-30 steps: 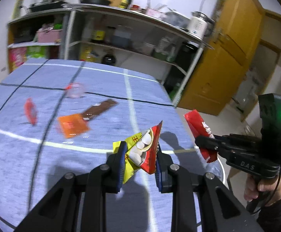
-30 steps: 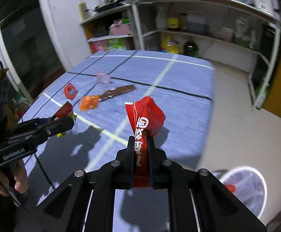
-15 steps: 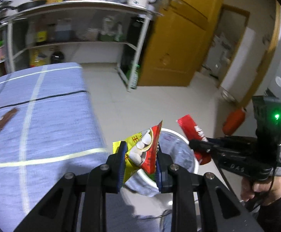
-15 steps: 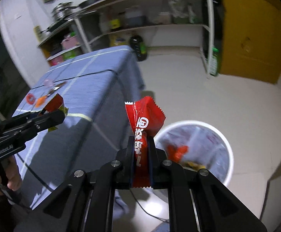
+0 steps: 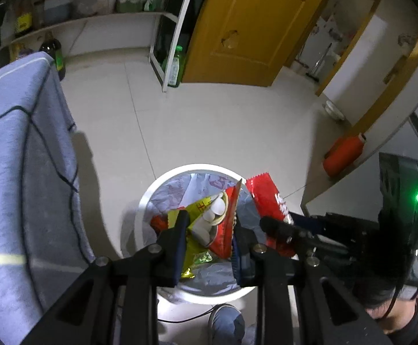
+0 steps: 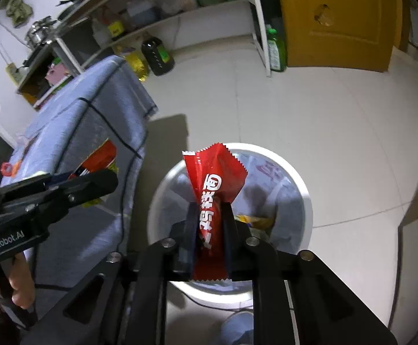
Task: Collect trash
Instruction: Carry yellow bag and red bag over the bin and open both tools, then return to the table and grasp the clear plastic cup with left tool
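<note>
My left gripper [image 5: 209,221] is shut on a yellow-and-red snack bag [image 5: 211,218] and holds it right above the white trash bin [image 5: 148,192] on the floor. My right gripper [image 6: 209,210] is shut on a red wrapper [image 6: 213,184] with white characters, also above the bin [image 6: 303,189]. In the left wrist view the right gripper [image 5: 278,225] and its wrapper [image 5: 266,195] are over the bin's right rim. In the right wrist view the left gripper [image 6: 99,179] is to the left of the bin. The bin has a plastic liner and some trash inside.
The blue-clothed table [image 5: 10,149] stands left of the bin; small bits of trash [image 6: 7,169] remain on it. Shelves with bottles [image 6: 157,54] and a yellow door [image 5: 243,31] lie beyond. A red cylinder [image 5: 344,155] lies on the floor at right. A shoe [image 5: 226,322] is below the bin.
Both grippers have swung from over the table to above the trash bin, each still holding its wrapper. The views now look more steeply down into the bin.
</note>
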Action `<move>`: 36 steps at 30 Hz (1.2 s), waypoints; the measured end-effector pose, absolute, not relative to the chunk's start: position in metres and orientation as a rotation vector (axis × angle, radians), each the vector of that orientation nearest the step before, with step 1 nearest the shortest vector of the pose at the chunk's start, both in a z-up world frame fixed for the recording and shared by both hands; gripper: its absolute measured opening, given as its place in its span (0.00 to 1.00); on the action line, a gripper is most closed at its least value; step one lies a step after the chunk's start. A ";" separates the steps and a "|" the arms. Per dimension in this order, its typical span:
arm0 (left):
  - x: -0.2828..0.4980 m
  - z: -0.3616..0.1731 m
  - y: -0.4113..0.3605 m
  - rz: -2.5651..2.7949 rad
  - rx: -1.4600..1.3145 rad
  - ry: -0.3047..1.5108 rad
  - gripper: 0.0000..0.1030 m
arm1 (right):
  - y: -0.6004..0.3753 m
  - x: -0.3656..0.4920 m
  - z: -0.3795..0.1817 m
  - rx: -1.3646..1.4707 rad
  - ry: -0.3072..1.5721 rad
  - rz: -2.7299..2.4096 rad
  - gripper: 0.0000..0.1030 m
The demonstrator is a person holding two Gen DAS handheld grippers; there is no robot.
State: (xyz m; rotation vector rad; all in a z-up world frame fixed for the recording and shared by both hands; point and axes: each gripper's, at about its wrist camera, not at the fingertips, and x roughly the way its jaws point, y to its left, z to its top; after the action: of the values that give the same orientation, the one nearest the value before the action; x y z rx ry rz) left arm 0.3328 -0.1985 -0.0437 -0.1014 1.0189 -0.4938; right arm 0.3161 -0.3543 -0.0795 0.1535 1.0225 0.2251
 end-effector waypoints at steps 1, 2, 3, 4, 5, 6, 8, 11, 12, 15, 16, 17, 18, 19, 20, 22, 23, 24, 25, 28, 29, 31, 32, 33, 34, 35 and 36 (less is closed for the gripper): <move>0.336 -0.046 -0.202 -0.488 -0.098 1.027 0.27 | -0.355 0.318 -0.083 0.146 1.033 0.214 0.22; 0.339 -0.048 -0.204 -0.482 -0.095 1.031 0.29 | -0.356 0.319 -0.085 0.140 1.037 0.207 0.26; 0.341 -0.050 -0.206 -0.479 -0.094 1.033 0.31 | -0.358 0.320 -0.087 0.137 1.036 0.209 0.29; 0.343 -0.051 -0.206 -0.480 -0.100 1.036 0.40 | -0.359 0.320 -0.087 0.135 1.034 0.211 0.37; 0.344 -0.052 -0.205 -0.479 -0.108 1.038 0.52 | -0.359 0.320 -0.086 0.134 1.029 0.211 0.45; 0.345 -0.053 -0.204 -0.477 -0.115 1.036 0.55 | -0.361 0.320 -0.084 0.135 1.021 0.210 0.48; 0.346 -0.054 -0.202 -0.475 -0.122 1.031 0.55 | -0.363 0.318 -0.081 0.146 1.010 0.205 0.49; 0.347 -0.053 -0.200 -0.467 -0.141 1.026 0.55 | -0.371 0.316 -0.077 0.166 0.993 0.184 0.49; 0.347 -0.051 -0.199 -0.469 -0.148 1.021 0.55 | -0.374 0.315 -0.075 0.170 0.986 0.178 0.49; 0.342 -0.044 -0.194 -0.476 -0.164 0.997 0.55 | -0.376 0.310 -0.069 0.176 0.968 0.168 0.49; 0.338 -0.040 -0.192 -0.482 -0.170 0.986 0.55 | -0.376 0.307 -0.065 0.172 0.957 0.165 0.49; 0.337 -0.036 -0.190 -0.484 -0.173 0.977 0.55 | -0.375 0.304 -0.062 0.167 0.947 0.165 0.49; 0.332 -0.031 -0.188 -0.488 -0.175 0.964 0.55 | -0.374 0.301 -0.058 0.161 0.936 0.166 0.49; 0.327 -0.026 -0.184 -0.491 -0.178 0.951 0.55 | -0.373 0.298 -0.054 0.156 0.924 0.169 0.49; 0.321 -0.020 -0.180 -0.497 -0.182 0.934 0.55 | -0.371 0.293 -0.049 0.153 0.911 0.174 0.49; 0.309 -0.009 -0.172 -0.507 -0.186 0.903 0.55 | -0.367 0.284 -0.039 0.150 0.886 0.191 0.49; 0.302 -0.003 -0.167 -0.508 -0.185 0.886 0.55 | -0.364 0.279 -0.033 0.153 0.869 0.200 0.49; 0.294 0.003 -0.162 -0.507 -0.184 0.870 0.55 | -0.361 0.275 -0.027 0.156 0.856 0.208 0.49; 0.287 0.009 -0.156 -0.510 -0.184 0.851 0.55 | -0.358 0.270 -0.021 0.158 0.841 0.221 0.49; 0.266 0.025 -0.138 -0.502 -0.180 0.796 0.55 | -0.344 0.252 -0.001 0.154 0.792 0.270 0.49; 0.260 0.029 -0.132 -0.497 -0.181 0.783 0.55 | -0.337 0.245 0.005 0.146 0.776 0.289 0.49; 0.246 0.038 -0.120 -0.492 -0.179 0.751 0.55 | -0.325 0.234 0.015 0.134 0.755 0.322 0.49; 0.240 0.041 -0.114 -0.483 -0.175 0.736 0.55 | -0.317 0.229 0.020 0.126 0.746 0.338 0.49; 0.234 0.044 -0.107 -0.476 -0.173 0.724 0.55 | -0.310 0.225 0.023 0.119 0.741 0.352 0.49; 0.227 0.046 -0.099 -0.470 -0.174 0.711 0.55 | -0.302 0.221 0.027 0.114 0.736 0.368 0.49; 0.223 0.047 -0.093 -0.463 -0.174 0.703 0.55 | -0.296 0.218 0.029 0.111 0.732 0.384 0.49; 0.217 0.049 -0.085 -0.450 -0.174 0.694 0.55 | -0.289 0.215 0.032 0.107 0.728 0.403 0.49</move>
State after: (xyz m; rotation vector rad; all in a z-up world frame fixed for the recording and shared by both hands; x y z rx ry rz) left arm 0.2175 -0.0845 0.0490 -0.1745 0.6940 -0.4502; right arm 0.2153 -0.2886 0.0322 0.1074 0.7280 0.4033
